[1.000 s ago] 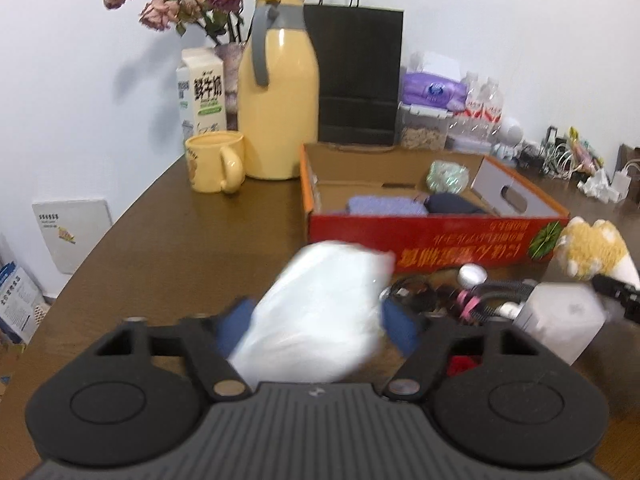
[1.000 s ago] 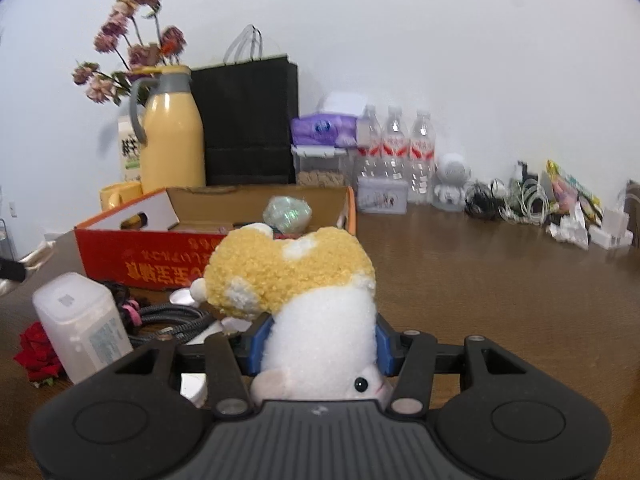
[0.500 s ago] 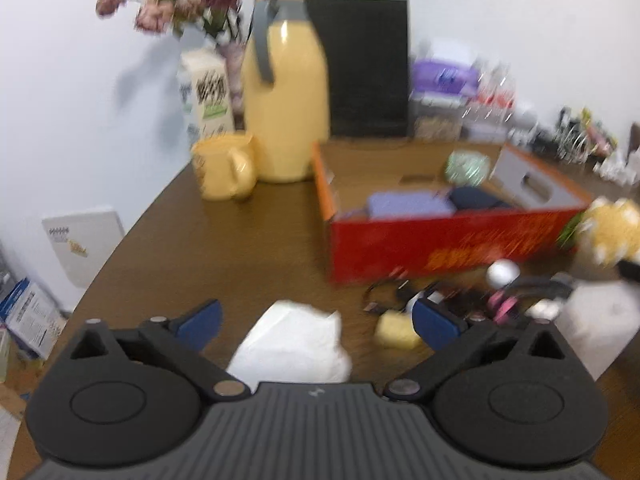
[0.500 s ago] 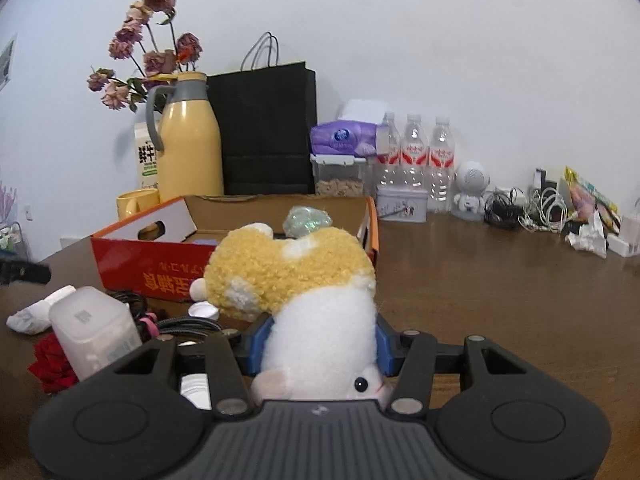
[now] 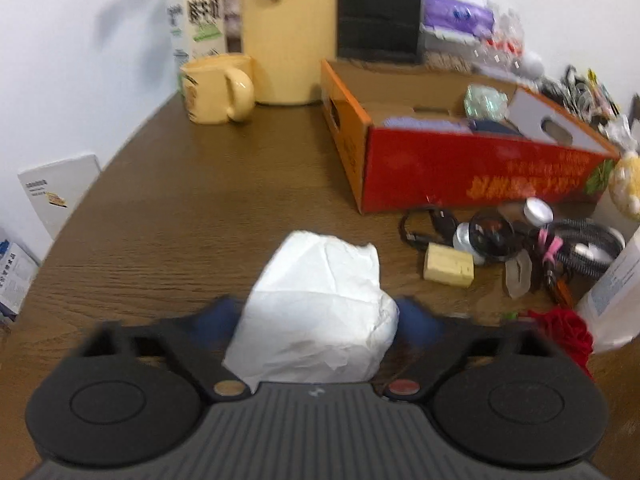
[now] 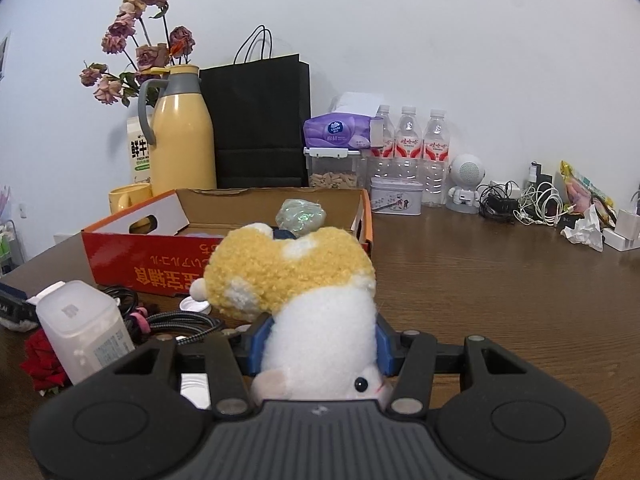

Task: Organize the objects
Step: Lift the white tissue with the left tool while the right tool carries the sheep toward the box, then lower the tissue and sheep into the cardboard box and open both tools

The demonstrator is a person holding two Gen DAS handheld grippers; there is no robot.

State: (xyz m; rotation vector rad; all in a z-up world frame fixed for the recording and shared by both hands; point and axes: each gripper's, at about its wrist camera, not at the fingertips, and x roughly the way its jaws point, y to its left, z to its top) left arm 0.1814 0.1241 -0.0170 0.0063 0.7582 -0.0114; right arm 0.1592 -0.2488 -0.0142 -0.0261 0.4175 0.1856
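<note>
Directly between the left tongs (image 5: 316,316), whose jaws have just been closing, lies a crumpled white tissue (image 5: 320,312), long axis pointing away; right tongs (image 6: 318,350) clamp a plush toy (image 6: 304,304)

Right gripper (image 6: 318,354) clamps plush toy (image 6: 304,300) near red box (image 6: 160,252).

A brown wooden desk (image 5: 168,216) carries a white crumpled bag (image 5: 320,312) between the left jaws, a red box (image 5: 472,168) beyond (cables beside it).
</note>
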